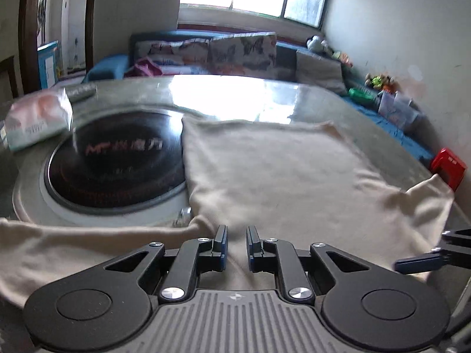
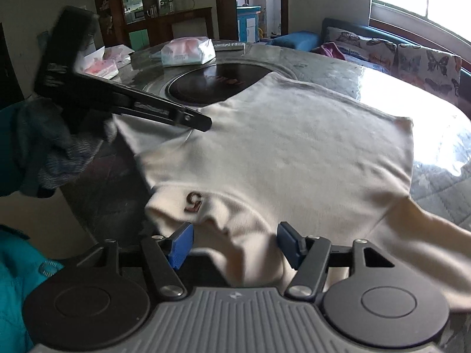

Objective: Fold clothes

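Note:
A cream shirt (image 1: 273, 176) lies spread flat on the round grey table, with a small red "5" (image 2: 193, 201) near its near edge. It also shows in the right wrist view (image 2: 294, 153). My left gripper (image 1: 237, 242) hovers low over the shirt's near edge, its jaws a narrow gap apart with no cloth between them. My right gripper (image 2: 234, 242) is wide open over a bunched fold of the shirt's near edge. The left gripper's body (image 2: 123, 94) shows at the left of the right wrist view, over the shirt's left corner.
A black induction hob (image 1: 117, 161) is set into the table centre, partly under the shirt. Tissue packs (image 1: 35, 120) lie at the far left of the table. A sofa with butterfly cushions (image 1: 235, 50) and a red stool (image 1: 449, 167) stand beyond.

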`<action>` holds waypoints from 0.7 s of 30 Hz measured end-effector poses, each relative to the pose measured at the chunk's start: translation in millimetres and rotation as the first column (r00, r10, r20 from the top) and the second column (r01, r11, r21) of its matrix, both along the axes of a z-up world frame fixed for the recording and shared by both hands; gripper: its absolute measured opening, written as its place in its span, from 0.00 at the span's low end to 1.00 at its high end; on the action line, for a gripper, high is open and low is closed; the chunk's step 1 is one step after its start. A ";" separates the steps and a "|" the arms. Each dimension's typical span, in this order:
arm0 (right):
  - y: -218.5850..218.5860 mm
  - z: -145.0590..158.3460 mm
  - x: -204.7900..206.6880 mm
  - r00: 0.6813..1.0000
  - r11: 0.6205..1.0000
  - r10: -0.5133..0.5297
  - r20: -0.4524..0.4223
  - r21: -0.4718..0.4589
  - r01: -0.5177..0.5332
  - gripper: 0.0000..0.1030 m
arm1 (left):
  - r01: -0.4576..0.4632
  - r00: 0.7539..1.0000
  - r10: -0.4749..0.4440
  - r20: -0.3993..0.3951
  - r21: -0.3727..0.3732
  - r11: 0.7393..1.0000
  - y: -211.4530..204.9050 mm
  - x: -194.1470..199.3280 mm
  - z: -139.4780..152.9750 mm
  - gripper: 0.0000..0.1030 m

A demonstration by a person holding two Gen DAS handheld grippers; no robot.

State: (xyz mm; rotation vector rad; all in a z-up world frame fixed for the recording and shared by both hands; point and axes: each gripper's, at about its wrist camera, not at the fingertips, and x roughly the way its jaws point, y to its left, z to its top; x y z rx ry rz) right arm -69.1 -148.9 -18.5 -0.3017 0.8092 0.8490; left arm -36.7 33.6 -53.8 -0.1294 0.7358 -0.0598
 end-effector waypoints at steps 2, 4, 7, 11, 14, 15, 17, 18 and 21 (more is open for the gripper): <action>-6.7 4.0 -2.2 1.000 1.000 -0.007 -0.002 0.019 0.007 0.61 | 0.007 1.000 -0.007 0.001 0.013 1.000 -2.4 -1.3 1.6 0.15; -16.9 11.3 -0.9 0.999 0.998 -0.036 -0.001 0.047 0.036 0.61 | 0.017 1.000 -0.017 0.003 0.020 1.000 -6.3 0.3 5.6 0.16; -33.0 20.7 7.4 0.994 0.991 -0.110 0.024 0.076 0.107 0.61 | 0.052 0.998 -0.052 0.020 0.021 0.998 -15.9 3.0 12.2 0.19; -44.0 23.1 29.5 0.983 0.984 -0.171 0.073 0.066 0.167 0.61 | 0.129 0.991 -0.130 0.042 0.031 0.991 -38.7 6.1 18.3 0.22; -40.1 20.8 51.5 0.978 0.981 -0.186 0.094 0.068 0.181 0.62 | 0.183 0.982 -0.184 0.042 0.027 0.983 -56.2 6.9 17.9 0.23; -38.6 18.8 58.6 0.976 0.980 -0.194 0.095 0.071 0.187 0.62 | 0.198 0.979 -0.199 0.040 0.027 0.980 -61.2 6.4 16.9 0.23; -39.0 12.3 69.4 0.972 0.975 -0.218 0.089 0.065 0.213 0.62 | 0.221 0.975 -0.222 0.031 0.026 0.975 -68.0 5.6 14.1 0.24; -40.0 8.6 74.0 0.969 0.972 -0.232 0.084 0.058 0.228 0.62 | 0.230 0.973 -0.230 0.024 0.027 0.973 -70.6 5.5 12.3 0.24; -43.8 -1.6 86.0 0.960 0.962 -0.271 0.069 0.044 0.268 0.62 | 0.260 0.966 -0.260 0.003 0.034 0.965 -76.9 5.1 7.9 0.25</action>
